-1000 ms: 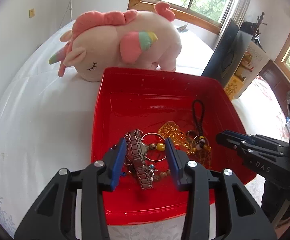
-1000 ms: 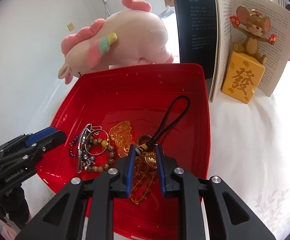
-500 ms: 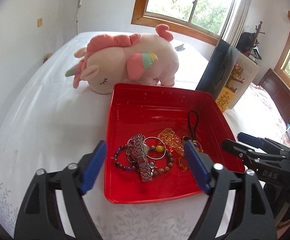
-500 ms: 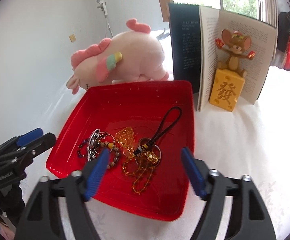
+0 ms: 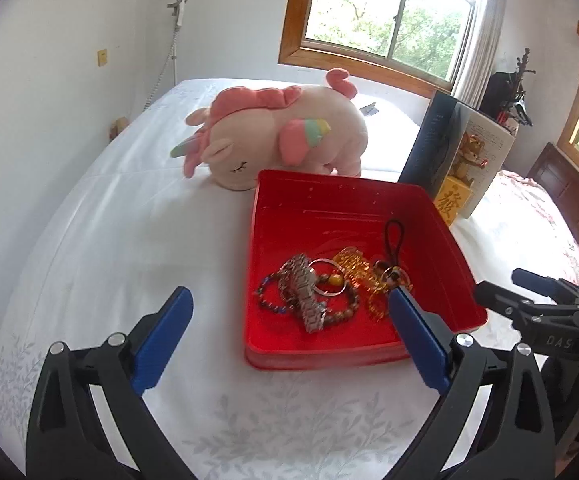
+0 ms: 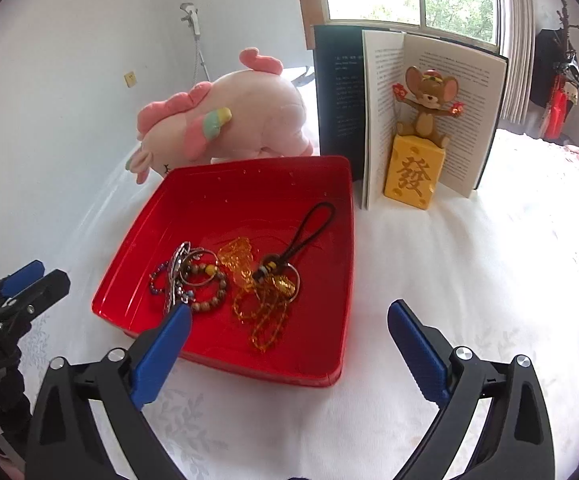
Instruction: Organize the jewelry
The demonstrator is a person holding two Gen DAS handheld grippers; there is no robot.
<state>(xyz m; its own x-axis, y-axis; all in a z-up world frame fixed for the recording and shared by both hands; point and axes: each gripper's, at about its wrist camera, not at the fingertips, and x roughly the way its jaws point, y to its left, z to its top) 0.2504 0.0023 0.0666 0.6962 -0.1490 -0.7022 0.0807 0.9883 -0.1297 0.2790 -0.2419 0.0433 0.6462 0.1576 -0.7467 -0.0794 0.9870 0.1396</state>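
Observation:
A red tray (image 5: 329,188) on the white bed holds a silver watch (image 5: 305,284), a bead bracelet (image 5: 341,312), a gold chain (image 5: 357,268) and a black cord keyring (image 5: 393,240). My left gripper (image 5: 287,300) hangs above and in front of the tray's near edge. Its jaws are opening wide and hold nothing. In the right wrist view the tray (image 6: 249,168) shows the watch (image 6: 175,276) on the left and the gold chain (image 6: 261,316) in the middle. My right gripper (image 6: 289,312) is likewise back from the tray, its jaws opening and empty.
A pink unicorn plush (image 5: 281,136) lies right behind the tray. An open book (image 6: 429,112) stands at the tray's far right corner with a mouse figure on a yellow block (image 6: 413,168) in front of it. A wall runs along the left.
Both grippers spread from nearly closed to wide and drew back and up from the tray. The watch and the gold chain, earlier between the pads, now lie free in it.

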